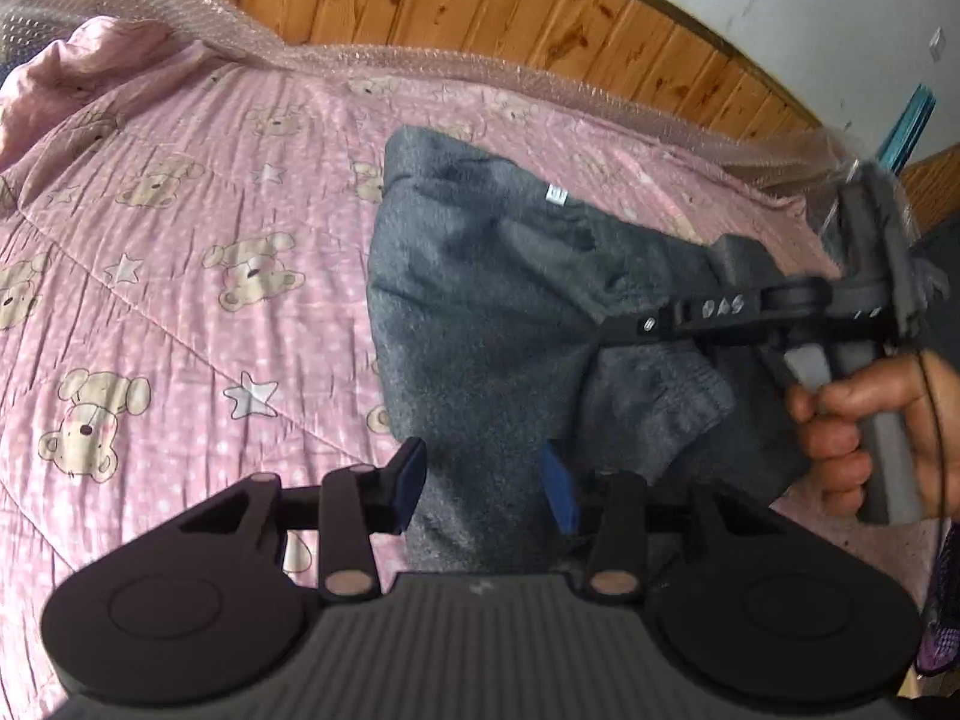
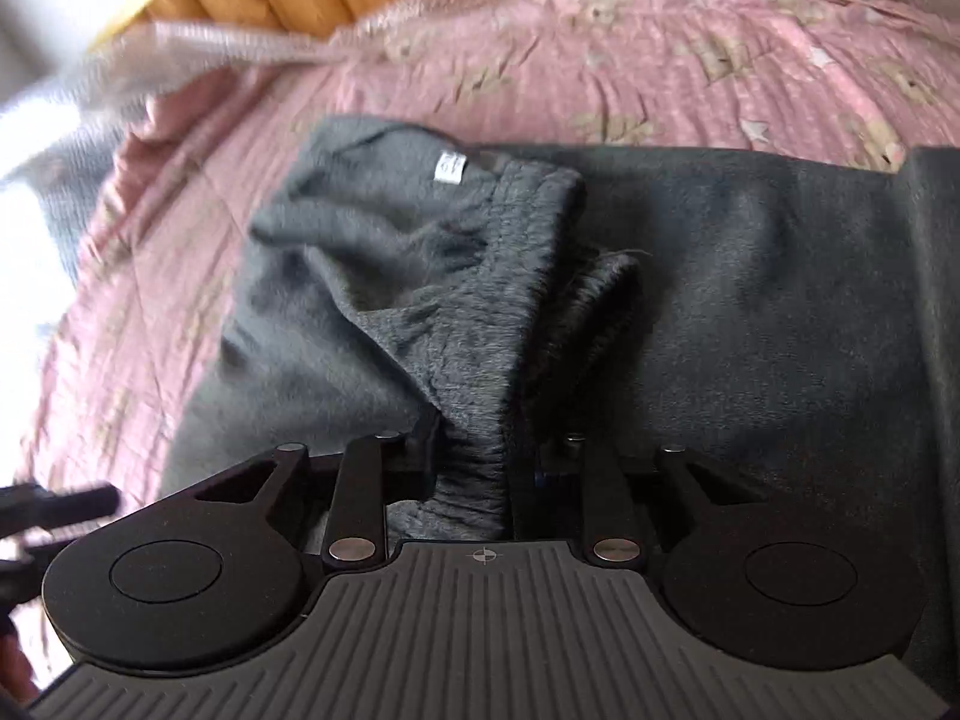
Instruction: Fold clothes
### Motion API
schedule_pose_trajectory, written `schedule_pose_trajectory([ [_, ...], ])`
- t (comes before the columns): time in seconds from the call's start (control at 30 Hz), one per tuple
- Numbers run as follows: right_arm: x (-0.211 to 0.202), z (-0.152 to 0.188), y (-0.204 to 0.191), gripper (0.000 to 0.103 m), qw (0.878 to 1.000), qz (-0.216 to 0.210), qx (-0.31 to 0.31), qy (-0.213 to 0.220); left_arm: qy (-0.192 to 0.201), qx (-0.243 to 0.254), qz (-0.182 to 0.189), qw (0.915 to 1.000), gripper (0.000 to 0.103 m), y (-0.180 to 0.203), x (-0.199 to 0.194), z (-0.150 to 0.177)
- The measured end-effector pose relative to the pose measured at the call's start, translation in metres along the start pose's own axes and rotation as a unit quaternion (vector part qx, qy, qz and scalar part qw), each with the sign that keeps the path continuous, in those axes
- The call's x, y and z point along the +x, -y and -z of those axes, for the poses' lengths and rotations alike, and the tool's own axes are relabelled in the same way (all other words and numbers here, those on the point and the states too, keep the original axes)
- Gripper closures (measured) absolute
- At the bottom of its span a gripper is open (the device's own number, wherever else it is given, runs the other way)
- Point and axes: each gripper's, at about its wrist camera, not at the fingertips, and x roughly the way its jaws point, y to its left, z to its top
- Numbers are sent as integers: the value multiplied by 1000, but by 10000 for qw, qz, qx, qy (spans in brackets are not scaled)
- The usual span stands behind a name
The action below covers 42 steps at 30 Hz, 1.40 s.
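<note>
A dark grey fleece garment [image 1: 480,300] [image 2: 750,300] lies partly folded on a pink bedspread [image 1: 180,300] [image 2: 660,60] printed with bears. A small white tag [image 1: 558,195] [image 2: 451,167] shows near its far edge. My left gripper [image 1: 486,486] is shut on the garment's near edge, with thick cloth filling the gap between its fingers. My right gripper [image 2: 483,456] is shut on a ribbed band of the same garment. In the left wrist view, the right gripper [image 1: 720,276] is at the right and lifts the cloth a little. A hand [image 1: 870,420] holds its handle.
Bubble wrap [image 1: 420,54] [image 2: 240,48] lies along the far edge of the bed under a wooden headboard [image 1: 480,0]. A rumpled pink pillow or sheet [image 1: 78,78] sits at the far left. A dark part of the left gripper [image 2: 54,504] shows at the left edge.
</note>
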Motion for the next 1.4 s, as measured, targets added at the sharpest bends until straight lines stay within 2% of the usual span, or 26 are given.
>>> schedule_pose_trajectory([
  [0.03,-6,-1,2,49,9999,50,96,60,-119,2,-121,9999,61,-1,5,2],
  [0.07,-12,-4,0,43,9997,125,75,176,-237,1,-242,9994,62,-3,9,4],
  [0.1,-17,-10,-8,35,9991,225,-63,347,-214,-155,-192,9995,62,-7,9,6],
  [0.23,-40,-35,-40,37,9908,623,-613,1029,-77,-1037,241,9943,59,-29,7,6],
  [0.33,-31,-61,-72,37,9844,739,-1050,1203,-109,-1595,438,9862,59,-42,11,3],
  [0.4,-23,-81,-90,37,9835,644,-1077,1303,-309,-1807,454,9820,60,-46,18,5],
  [0.47,-5,-101,-110,26,9851,440,-1168,1185,-507,-1894,480,9794,65,-48,25,8],
  [0.5,14,-111,-122,18,9851,377,-1374,963,-502,-1780,437,9818,69,-45,26,9],
  [0.57,57,-121,-139,19,9801,478,-1865,479,-554,-1676,448,9833,78,-42,26,11],
  [0.6,78,-122,-142,34,9765,566,-2065,228,-619,-1692,506,9823,89,-42,27,13],
  [0.63,97,-122,-140,73,9726,656,-2228,-38,-683,-1709,565,9813,90,-42,27,14],
  [0.67,108,-124,-136,69,9713,672,-2275,-156,-676,-1636,548,9827,91,-42,26,19],
  [0.8,114,-133,-123,70,9755,500,-2142,-10,-692,-1515,472,9849,90,-39,21,25],
  [0.83,112,-132,-122,57,9764,470,-2108,33,-712,-1408,435,9865,89,-37,19,23],
  [0.87,107,-131,-116,48,9797,414,-1962,62,-682,-1270,439,9886,88,-34,14,22],
  [0.93,77,-131,-91,41,9894,139,-1390,404,-466,-1023,407,9928,81,-31,-4,20],
  [1.03,-5,-102,-50,40,9889,-206,-827,1220,-26,-834,391,9957,78,-29,-26,11],
  [1.07,-19,-88,-41,41,9889,-233,-738,1272,119,-795,409,9959,77,-28,-32,7],
  [1.1,-19,-70,-35,44,9910,-190,-719,1111,264,-756,427,9959,77,-27,-38,3],
  [1.17,-18,-34,-24,48,9945,-103,-680,789,41,-607,377,9974,76,-16,-15,-3],
  [1.2,-18,-16,-19,58,9958,-59,-660,628,-75,-531,351,9979,75,-10,-3,-6],
  [1.23,-18,2,-13,62,9969,-15,-640,467,-190,-456,325,9983,71,-4,8,-9],
  [1.27,-18,20,-8,62,9976,29,-620,305,-306,-381,299,9984,69,1,20,-12],
  [1.3,-17,34,-3,62,9978,31,-580,325,-421,-305,272,9983,65,7,31,-15],
  [1.37,-19,50,6,60,9970,-43,-393,665,-529,-109,197,9983,68,18,42,-20],
  [1.4,-28,49,9,50,9970,-80,-198,743,-517,12,147,9986,66,23,41,-22],
])
